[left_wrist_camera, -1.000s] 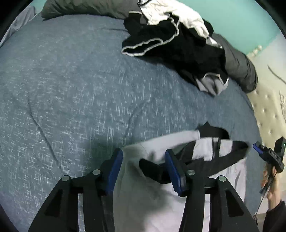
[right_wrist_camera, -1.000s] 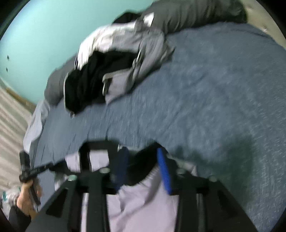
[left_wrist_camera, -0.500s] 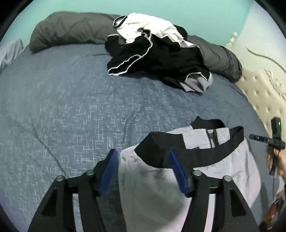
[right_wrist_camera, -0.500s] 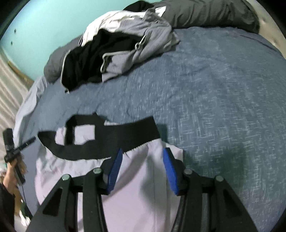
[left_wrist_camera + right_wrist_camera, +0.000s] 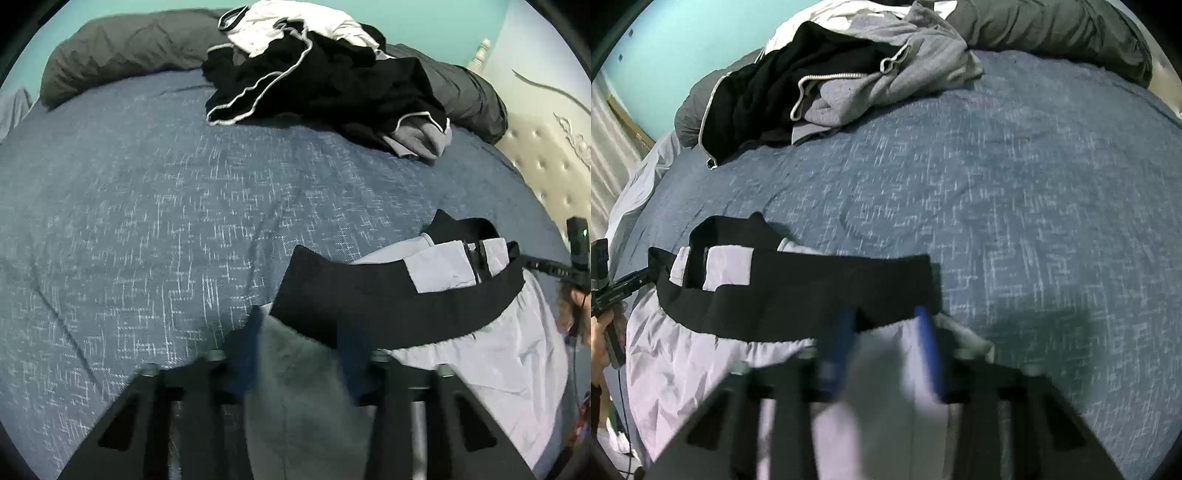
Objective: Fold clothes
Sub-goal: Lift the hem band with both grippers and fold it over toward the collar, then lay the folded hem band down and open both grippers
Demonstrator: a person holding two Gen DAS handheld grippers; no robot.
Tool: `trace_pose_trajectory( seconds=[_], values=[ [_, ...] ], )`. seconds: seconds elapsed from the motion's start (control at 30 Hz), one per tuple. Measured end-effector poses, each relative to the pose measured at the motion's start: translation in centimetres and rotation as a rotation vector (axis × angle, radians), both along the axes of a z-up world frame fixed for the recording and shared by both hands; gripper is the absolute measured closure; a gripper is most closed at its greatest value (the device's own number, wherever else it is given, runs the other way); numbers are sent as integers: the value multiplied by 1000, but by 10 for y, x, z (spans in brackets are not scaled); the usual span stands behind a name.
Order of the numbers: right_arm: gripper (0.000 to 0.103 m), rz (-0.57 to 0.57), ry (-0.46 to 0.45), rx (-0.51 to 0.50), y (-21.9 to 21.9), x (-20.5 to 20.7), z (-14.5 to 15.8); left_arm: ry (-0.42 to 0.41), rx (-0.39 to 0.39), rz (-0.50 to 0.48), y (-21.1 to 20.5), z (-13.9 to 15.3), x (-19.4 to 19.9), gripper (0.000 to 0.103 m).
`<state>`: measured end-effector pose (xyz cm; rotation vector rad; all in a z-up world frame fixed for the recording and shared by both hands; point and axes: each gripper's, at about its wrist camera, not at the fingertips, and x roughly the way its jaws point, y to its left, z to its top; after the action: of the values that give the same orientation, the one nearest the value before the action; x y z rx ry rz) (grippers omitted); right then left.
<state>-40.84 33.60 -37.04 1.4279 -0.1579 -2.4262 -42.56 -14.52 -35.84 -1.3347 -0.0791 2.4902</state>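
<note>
Pale shorts point(image 5: 509, 354) with a black waistband point(image 5: 388, 306) are laid flat on the bed point(image 5: 147, 221). Left tongs point(image 5: 299, 365) and right tongs point(image 5: 886, 347) are held apart, nothing clamped, at opposite waistband ends. A clothes pile point(image 5: 317, 74) is seen beyond the shorts.

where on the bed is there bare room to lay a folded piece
Bare: the wide blue bedspread between the clothes pile by the pillows and the shorts. Crowded: the pillow end under the pile, and the near edge under the shorts.
</note>
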Motion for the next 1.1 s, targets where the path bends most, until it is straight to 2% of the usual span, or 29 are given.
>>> trace_pose_trajectory(
  seconds=[0.13,0.3,0.47,0.87,0.97,1.03,1.1],
  values=[
    [96,33,46,44,-7,7,9,24,-6,11,-1,8,6,83],
    [97,9,130,52,1,17,38,70,-8,37,-3,33,13,86],
    [98,-33,166,85,7,16,55,62,4,71,-8,40,5,86],
    [98,-40,90,158,-9,-17,9,-35,-58,108,4,-9,-27,85],
    [97,-35,76,169,-12,-18,4,-30,-75,119,4,-4,-23,80],
    [92,-58,96,189,-12,-13,14,-18,-87,140,2,6,-18,60],
    [92,-88,130,199,-13,0,35,-5,-90,147,0,21,-5,57]
  ],
)
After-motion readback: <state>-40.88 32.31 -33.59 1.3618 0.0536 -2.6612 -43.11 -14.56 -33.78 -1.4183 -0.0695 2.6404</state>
